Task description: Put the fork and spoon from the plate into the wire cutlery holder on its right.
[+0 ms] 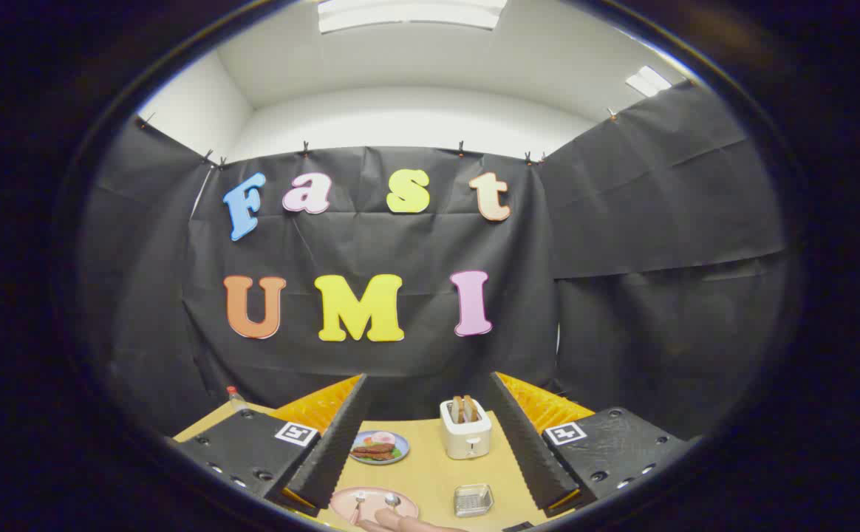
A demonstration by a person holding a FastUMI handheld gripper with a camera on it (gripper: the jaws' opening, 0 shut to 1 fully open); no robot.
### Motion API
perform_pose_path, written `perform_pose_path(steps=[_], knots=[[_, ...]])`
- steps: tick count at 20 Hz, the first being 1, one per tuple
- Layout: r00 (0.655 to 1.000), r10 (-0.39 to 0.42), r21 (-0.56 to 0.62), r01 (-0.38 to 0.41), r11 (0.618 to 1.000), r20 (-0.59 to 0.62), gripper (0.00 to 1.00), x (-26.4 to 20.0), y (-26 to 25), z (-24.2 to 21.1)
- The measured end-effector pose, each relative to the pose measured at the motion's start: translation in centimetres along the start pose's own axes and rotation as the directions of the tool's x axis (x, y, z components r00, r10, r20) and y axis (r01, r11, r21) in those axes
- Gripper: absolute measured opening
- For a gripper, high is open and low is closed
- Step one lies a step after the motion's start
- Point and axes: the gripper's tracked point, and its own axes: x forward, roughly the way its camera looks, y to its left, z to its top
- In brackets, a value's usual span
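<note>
A pink plate [349,504] lies on the wooden table between my fingers, close below me. On it rest a fork [358,505] and a spoon [392,501], side by side. To the plate's right stands the small wire cutlery holder [473,499], with nothing visible inside. My gripper [430,436] hovers above the table, open wide, with nothing between its fingers. A person's hand [408,523] reaches in at the plate's near edge, close to the spoon.
A white toaster [466,429] with two slices of toast stands farther back on the table [430,465]. Left of it sits a blue plate [379,447] with food. A small bottle [236,399] stands at the far left table edge.
</note>
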Motion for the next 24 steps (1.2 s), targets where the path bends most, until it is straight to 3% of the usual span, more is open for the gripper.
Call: perform_pose_path(steps=[15, 20, 24], knots=[[0.994, 0.045, -0.018, -0.047, 0.999, -0.096, 0.96, 4.6, -0.5, -4.7], [0.982, 0.088, -0.067, -0.1, 0.993, -0.165, 0.96, 6.6, 0.8, -10.7], [0.949, 0.123, -0.091, -0.155, 0.984, -0.292, 0.96, 7.9, 2.6, -18.9]])
